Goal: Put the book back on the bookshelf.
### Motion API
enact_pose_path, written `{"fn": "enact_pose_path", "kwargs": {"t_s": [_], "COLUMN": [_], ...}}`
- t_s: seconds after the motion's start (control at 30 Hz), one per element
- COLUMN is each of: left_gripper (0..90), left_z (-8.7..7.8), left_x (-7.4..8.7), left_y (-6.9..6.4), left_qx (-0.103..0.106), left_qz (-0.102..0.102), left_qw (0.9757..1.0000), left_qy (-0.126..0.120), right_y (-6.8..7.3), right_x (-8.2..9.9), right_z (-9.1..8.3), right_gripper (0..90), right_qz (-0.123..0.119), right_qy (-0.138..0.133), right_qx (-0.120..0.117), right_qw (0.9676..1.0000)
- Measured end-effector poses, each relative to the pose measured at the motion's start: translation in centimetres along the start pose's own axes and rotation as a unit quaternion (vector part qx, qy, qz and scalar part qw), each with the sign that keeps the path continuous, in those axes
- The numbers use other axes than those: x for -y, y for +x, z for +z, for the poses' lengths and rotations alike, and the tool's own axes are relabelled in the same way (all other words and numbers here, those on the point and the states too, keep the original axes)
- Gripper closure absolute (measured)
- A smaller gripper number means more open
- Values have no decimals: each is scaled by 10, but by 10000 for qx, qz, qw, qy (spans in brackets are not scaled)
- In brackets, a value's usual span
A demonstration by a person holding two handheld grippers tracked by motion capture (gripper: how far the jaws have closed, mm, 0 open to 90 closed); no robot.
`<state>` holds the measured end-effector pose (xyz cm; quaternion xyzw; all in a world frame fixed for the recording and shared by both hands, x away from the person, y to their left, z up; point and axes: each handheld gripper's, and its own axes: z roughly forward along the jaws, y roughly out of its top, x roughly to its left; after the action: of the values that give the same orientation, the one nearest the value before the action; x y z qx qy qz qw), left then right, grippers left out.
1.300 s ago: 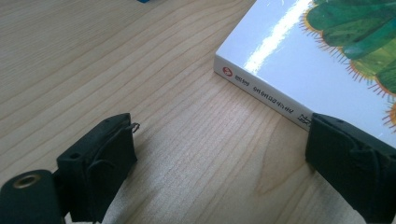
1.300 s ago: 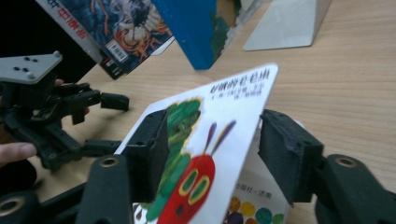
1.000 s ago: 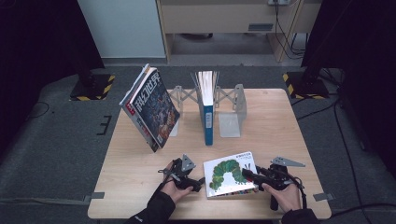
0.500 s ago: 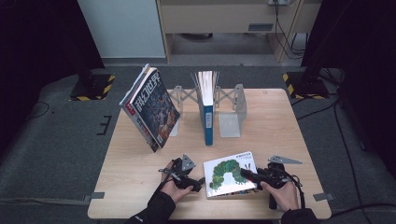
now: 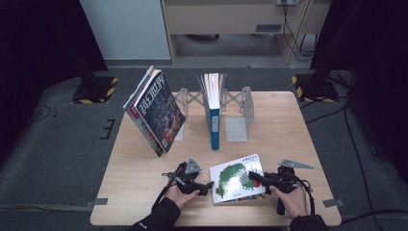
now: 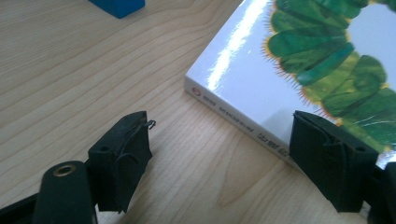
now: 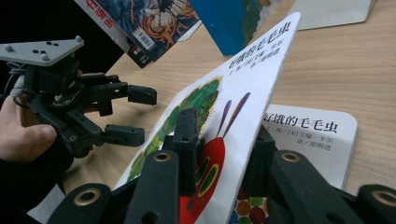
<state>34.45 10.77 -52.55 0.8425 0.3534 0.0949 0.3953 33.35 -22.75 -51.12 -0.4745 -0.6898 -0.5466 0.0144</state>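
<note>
Caterpillar picture book (image 5: 237, 179) lies at the worktop's (image 5: 288, 130) 6 o'clock edge. Right gripper (image 5: 255, 177) jaws have just closed, clamped on the book's front cover (image 7: 243, 88), lifted off the title page. Left gripper (image 5: 208, 186) jaws apart, just been narrowing, straddling the book's spine corner, not pressing. Expanding bookend rack (image 5: 236, 103) at 12 o'clock holds an upright blue book (image 5: 214, 126); a sci-fi magazine (image 5: 158, 109) leans on its left end.

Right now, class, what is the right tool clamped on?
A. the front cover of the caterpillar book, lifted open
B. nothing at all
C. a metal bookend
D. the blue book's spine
A: in the right gripper view the right tool pinches the raised cover of the caterpillar book.
</note>
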Motion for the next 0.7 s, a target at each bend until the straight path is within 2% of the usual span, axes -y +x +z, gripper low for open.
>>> {"fn": "enact_pose_path", "kwargs": {"t_s": [0.23,0.3,0.4,0.5,0.57,0.7], "left_gripper": [212,209,206,198,198,164], "left_z": [-1,0,2,4,5,8], "left_x": [-2,-2,-2,-2,-2,-1], "left_y": [-3,-5,-8,-10,-12,-13], "left_qx": [289,411,455,634,688,892], "left_qz": [-111,-140,-92,-151,-109,-248], "left_qw": [9993,9988,9988,9977,9973,9954], "left_qy": [-204,-221,-163,-208,-241,-246], "right_y": [2,2,3,5,6,7], "right_x": [-2,-3,-4,-6,-7,-9], "right_z": [-1,-2,-3,-4,-5,-7], "right_gripper": [762,772,788,801,807,816], "right_qz": [-16,-25,-37,-62,-113,-192], "right_qy": [-117,-148,-205,-233,-253,-291], "right_qx": [-77,-111,-183,-266,-298,-364], "right_qw": [9999,9998,9996,9994,9992,9987]}}
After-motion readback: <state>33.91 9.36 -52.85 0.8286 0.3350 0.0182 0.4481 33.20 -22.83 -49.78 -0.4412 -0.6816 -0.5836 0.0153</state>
